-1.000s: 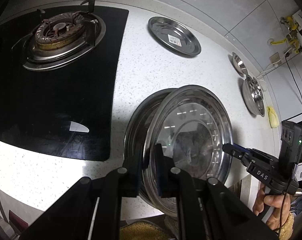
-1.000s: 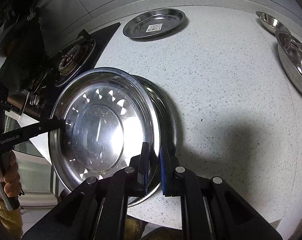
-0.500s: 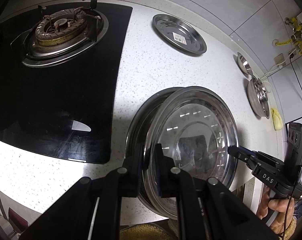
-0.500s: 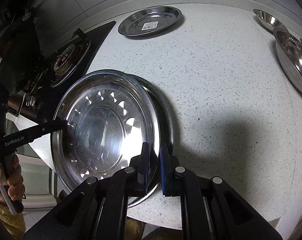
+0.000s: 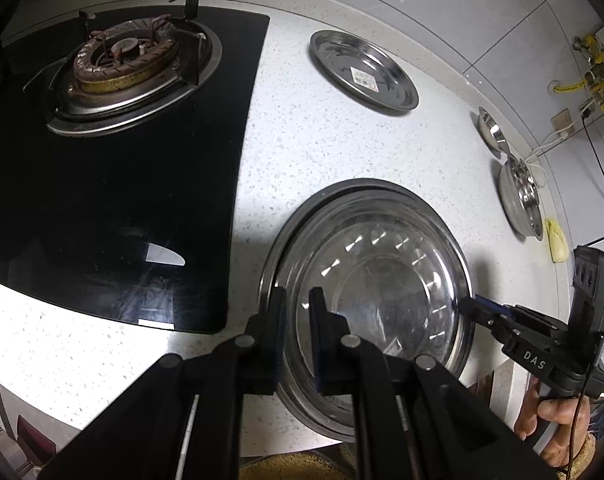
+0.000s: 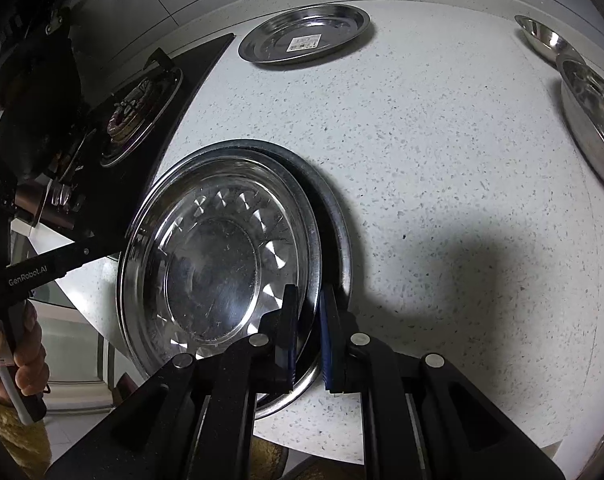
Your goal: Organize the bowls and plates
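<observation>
Both grippers [image 5: 295,300] [image 6: 308,300] astride plate [image 6: 221,260] rim

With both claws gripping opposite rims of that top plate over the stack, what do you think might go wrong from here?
1. The top plate sits off-centre on the lower plate; released now, it might settle crooked or slide.
2. The stack overhangs the counter edge, so a nudge could tip it off.
3. Each claw, left and right, pinches only the thin rim, so grip may slip.

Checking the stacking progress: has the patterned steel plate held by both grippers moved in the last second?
Yes. The patterned steel plate has tilted down flatter, settling into the larger steel plate lying beneath it on the counter.
</observation>
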